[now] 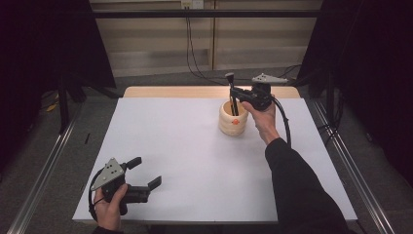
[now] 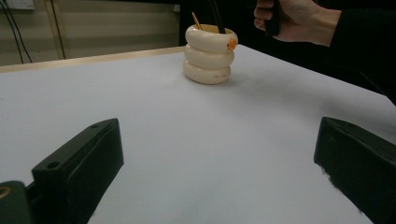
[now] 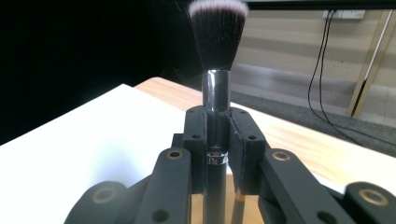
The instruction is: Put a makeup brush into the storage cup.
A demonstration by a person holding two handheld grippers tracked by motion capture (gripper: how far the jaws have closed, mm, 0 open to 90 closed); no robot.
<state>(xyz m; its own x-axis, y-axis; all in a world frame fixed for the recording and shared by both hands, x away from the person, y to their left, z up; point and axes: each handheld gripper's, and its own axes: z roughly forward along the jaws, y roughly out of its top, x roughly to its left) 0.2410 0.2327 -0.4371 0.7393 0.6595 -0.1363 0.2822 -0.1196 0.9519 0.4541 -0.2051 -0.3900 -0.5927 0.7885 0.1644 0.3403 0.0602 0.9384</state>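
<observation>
My right gripper (image 1: 237,92) is clamped on an upright makeup brush (image 3: 217,70), handle pointing straight down into the cup (image 1: 233,119) at far right; left gripper (image 1: 144,171) spread apart, idle near-left

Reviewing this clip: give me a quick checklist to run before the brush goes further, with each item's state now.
1. Right gripper shut on the makeup brush: ok.
2. Brush upright, bristles up: ok.
3. Brush handle over the cream ringed holder's opening: ok.
4. Holder standing upright on the white table: ok.
5. Left gripper open, well apart from the holder: ok.
6. Handle tip touching the holder's bottom: cannot tell.
</observation>
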